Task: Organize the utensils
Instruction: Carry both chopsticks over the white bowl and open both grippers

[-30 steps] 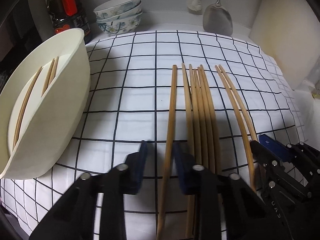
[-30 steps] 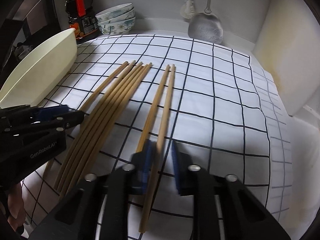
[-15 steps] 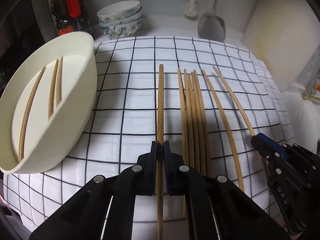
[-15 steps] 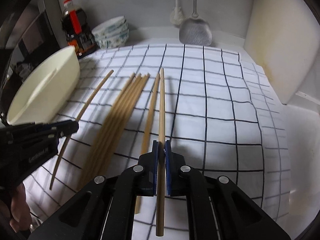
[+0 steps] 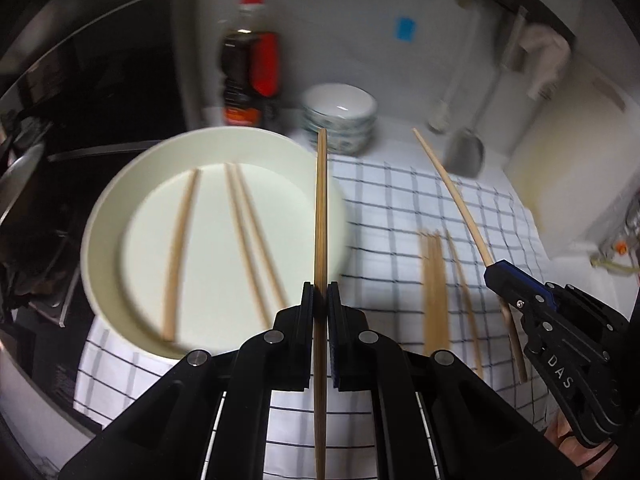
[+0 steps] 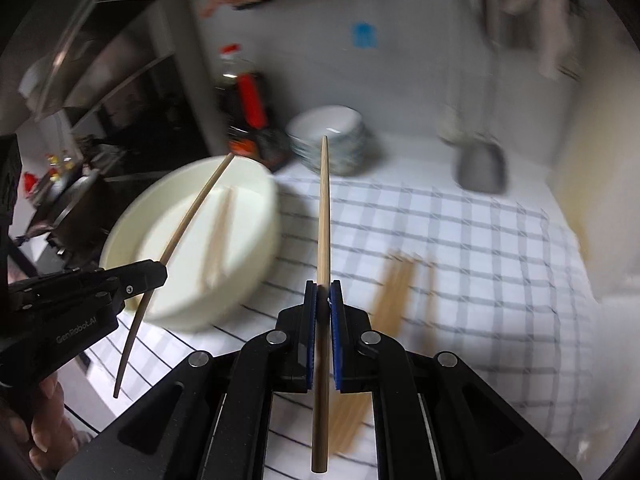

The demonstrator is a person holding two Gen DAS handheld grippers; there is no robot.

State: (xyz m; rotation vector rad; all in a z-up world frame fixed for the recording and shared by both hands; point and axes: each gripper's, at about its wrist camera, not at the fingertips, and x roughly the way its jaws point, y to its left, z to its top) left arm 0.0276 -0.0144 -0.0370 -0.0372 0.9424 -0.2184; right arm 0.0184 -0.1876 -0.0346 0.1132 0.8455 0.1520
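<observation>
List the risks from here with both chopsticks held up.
1. The left gripper pinches its chopstick near the middle only, so it could pivot or slip before it reaches the white bowl.
2. The right gripper holds its chopstick close beside the left one; the long ends may clash over the bowl.

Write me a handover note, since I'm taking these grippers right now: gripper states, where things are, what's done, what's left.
Left gripper: shut on one wooden chopstick, lifted beside the cream round basin.
Right gripper: shut on another wooden chopstick, also lifted.
Done: three chopsticks lie in the basin.
Left: drop both held ones in, then move the chopstick bundle off the checked white cloth.
</observation>
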